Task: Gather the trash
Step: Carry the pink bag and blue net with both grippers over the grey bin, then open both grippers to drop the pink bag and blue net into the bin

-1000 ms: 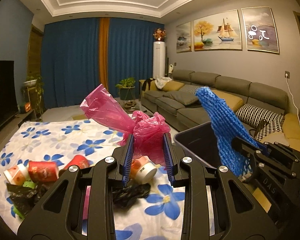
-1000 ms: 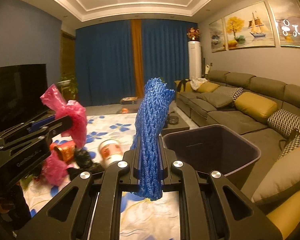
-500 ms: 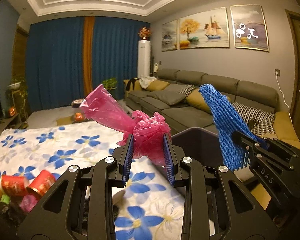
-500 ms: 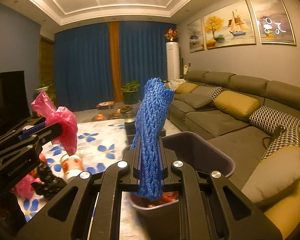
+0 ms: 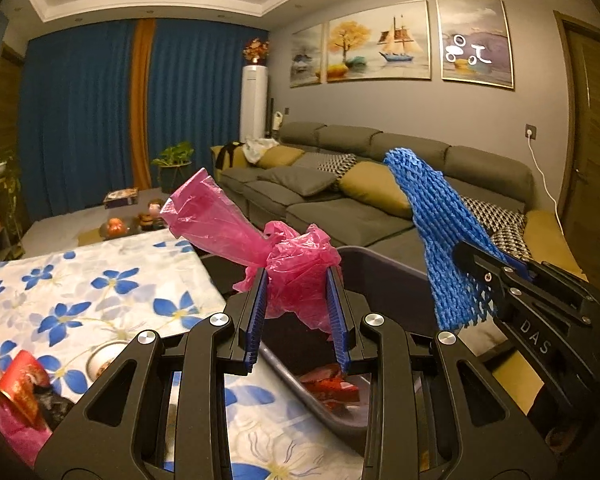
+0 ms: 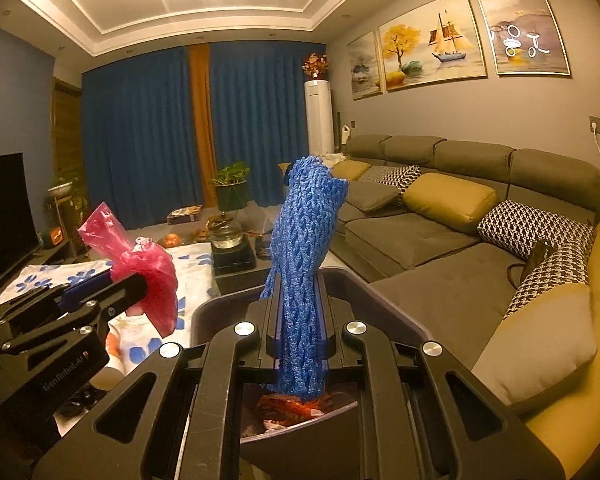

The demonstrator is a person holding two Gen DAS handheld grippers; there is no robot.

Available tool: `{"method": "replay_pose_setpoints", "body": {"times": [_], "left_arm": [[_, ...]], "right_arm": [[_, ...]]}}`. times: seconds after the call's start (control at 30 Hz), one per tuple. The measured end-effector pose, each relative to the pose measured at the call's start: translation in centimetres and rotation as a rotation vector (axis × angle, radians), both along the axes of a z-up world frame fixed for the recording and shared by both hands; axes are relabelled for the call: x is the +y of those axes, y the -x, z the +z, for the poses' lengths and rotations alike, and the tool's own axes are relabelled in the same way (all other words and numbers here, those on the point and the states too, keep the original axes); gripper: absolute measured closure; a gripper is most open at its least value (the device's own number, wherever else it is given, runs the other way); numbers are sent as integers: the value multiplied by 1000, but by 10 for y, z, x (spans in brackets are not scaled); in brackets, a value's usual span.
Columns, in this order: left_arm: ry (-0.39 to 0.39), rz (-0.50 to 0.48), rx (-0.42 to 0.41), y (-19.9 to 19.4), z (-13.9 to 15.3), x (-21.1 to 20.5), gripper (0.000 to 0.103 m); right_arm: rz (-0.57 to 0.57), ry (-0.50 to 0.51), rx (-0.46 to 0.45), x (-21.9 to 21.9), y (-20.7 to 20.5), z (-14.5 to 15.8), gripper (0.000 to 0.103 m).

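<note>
The right gripper [image 6: 300, 340] pinches the blue net [image 6: 304, 264], which stands upright directly above the open bin [image 6: 384, 300]. The left gripper [image 5: 296, 308] clamps the pink bag [image 5: 296, 268] over the bin's near rim, so I judge the right one nearer to dropping.

Floral tablecloth [image 5: 100, 280] on table; red cups [image 5: 20, 388] lying.

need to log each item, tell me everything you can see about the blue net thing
The blue foam net sleeve is a soft, woven-looking mesh tube, bright blue, standing roughly upright and slightly crumpled. The right gripper is shut on its lower part. It hangs over the dark bin, its bottom end above reddish trash inside.
</note>
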State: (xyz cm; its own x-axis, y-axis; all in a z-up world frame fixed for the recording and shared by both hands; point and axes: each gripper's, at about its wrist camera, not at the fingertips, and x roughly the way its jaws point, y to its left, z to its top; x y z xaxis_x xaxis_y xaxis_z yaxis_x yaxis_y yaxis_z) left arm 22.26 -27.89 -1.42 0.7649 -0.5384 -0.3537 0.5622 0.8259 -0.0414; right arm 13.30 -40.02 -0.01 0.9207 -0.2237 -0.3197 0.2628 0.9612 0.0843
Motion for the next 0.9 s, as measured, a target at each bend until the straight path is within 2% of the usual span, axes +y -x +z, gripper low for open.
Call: {"method": "replay_pose_setpoints", "body": {"times": [0.73,0.83,0.87,0.9], "left_arm": [[0,-85,53,-32,-20,-28,73],[-5,-86,57,-34,-22,-29,68],[-4,-87,65,-36,-23,-29,62],[1,-83,71,-37,-24,-27,50]], "right_arm": [[-7,-22,10,-8,-19,-7,88],[-9,-31,11,-10,-19,-7,86],[-8,-34,13,-10,-20,-6,84],[-9,-34,13,-10,-20,-5,80]]}}
